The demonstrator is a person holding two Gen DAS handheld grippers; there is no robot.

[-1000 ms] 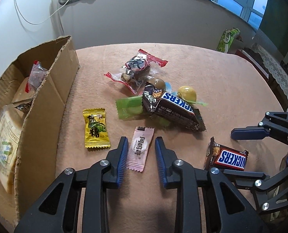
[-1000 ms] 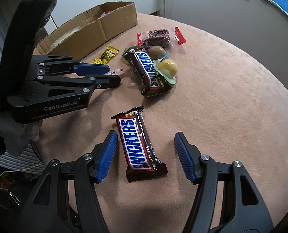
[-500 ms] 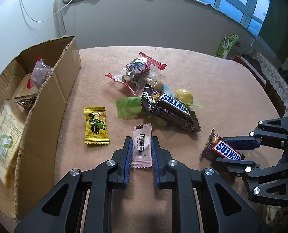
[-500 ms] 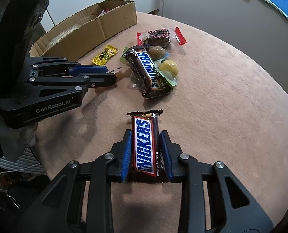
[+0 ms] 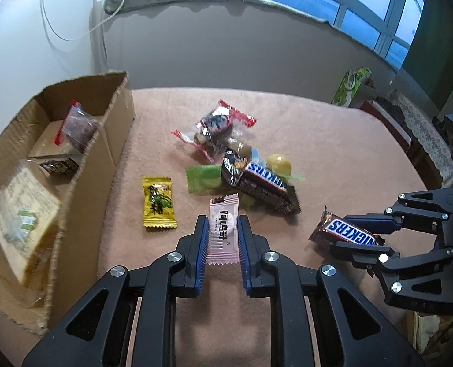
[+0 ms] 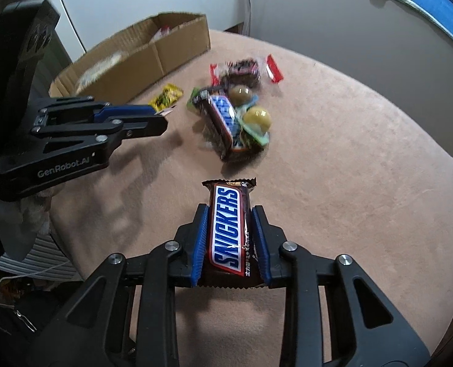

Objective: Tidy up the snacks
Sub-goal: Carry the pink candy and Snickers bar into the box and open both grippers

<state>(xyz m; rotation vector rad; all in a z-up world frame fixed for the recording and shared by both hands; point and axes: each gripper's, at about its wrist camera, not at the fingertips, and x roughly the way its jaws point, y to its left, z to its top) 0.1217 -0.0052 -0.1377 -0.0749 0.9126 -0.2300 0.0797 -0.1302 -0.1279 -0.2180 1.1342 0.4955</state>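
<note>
My left gripper (image 5: pixel 222 229) is shut on a pink candy packet (image 5: pixel 223 233) and holds it above the table. My right gripper (image 6: pixel 230 223) is shut on a Snickers bar (image 6: pixel 230 229), lifted off the table; bar and gripper also show at the right of the left wrist view (image 5: pixel 348 233). A cardboard box (image 5: pixel 73 183) holding several snack bags stands at the left. A yellow candy packet (image 5: pixel 158 203) lies near it. A pile in the middle has a second Snickers bar (image 5: pixel 263 185), a green packet (image 5: pixel 203 179), a red-ended clear bag (image 5: pixel 215 128) and round wrapped candies (image 5: pixel 279 163).
The round table has a pink-brown cloth (image 6: pixel 348 153) whose edge curves at the right and front. A low grey wall (image 5: pixel 226 46) stands behind the table. A green carton (image 5: pixel 350 85) sits beyond the table's far right edge.
Both grippers closed on their snacks, the left on the pink packet and the right on the Snickers bar, and lifted them off the table. The views pulled back.
</note>
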